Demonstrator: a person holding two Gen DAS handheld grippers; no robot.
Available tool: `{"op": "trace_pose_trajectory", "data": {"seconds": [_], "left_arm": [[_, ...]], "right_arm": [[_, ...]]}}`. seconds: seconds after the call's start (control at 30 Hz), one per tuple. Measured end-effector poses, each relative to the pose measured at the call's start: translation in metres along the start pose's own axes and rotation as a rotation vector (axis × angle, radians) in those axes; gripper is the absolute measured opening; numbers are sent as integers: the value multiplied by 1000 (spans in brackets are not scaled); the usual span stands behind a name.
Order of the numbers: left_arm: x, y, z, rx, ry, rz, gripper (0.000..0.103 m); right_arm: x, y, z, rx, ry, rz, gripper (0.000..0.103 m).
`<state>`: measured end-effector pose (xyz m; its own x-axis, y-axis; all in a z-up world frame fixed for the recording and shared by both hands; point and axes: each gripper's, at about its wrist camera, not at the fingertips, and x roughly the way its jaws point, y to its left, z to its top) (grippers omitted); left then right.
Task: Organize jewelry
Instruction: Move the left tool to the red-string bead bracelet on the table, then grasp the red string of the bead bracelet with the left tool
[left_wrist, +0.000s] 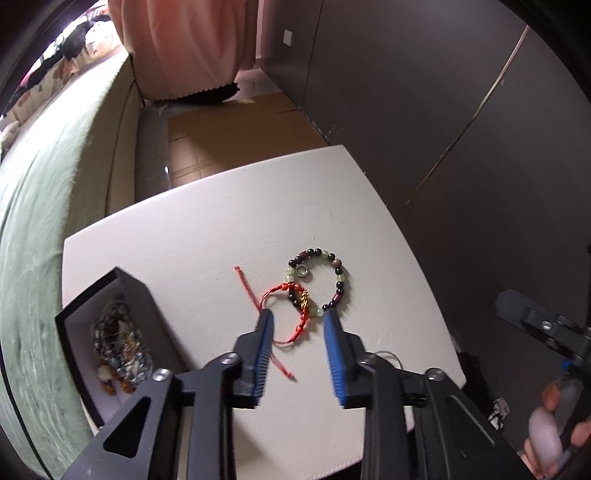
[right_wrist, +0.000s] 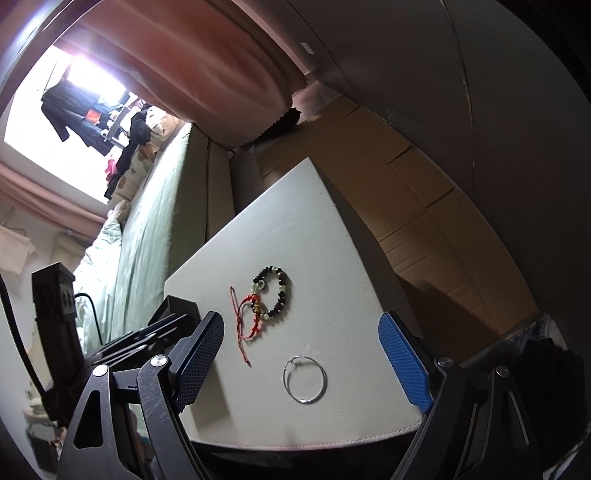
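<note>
silver hoop (right_wrist: 305, 380) in right view, jewelry box (left_wrist: 110, 332) in left

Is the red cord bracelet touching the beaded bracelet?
Touching. The left wrist view shows the red cord bracelet lying across the beaded bracelet near its gold charm.

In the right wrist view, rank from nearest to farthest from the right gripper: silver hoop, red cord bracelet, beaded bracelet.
1. Thin silver wire hoop, between the open jaws of the right gripper.
2. Red braided cord bracelet, farther in, left.
3. Dark-and-green beaded bracelet, beyond, overlapping the cord.
</note>
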<state>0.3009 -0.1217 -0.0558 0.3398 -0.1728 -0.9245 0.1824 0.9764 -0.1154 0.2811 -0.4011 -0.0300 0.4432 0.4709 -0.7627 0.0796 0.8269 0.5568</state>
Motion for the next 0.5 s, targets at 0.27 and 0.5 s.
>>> {"op": "trace_pose_trajectory", "data": {"seconds": [0.27, 0.5], "left_arm": [[40, -16, 10, 21, 45, 48, 12], [67, -20, 14, 28, 88, 76, 8]], "right_arm": [[-1, -11, 5, 36, -12, -16, 87], [3, -21, 10, 72, -7, -14, 87]]}}
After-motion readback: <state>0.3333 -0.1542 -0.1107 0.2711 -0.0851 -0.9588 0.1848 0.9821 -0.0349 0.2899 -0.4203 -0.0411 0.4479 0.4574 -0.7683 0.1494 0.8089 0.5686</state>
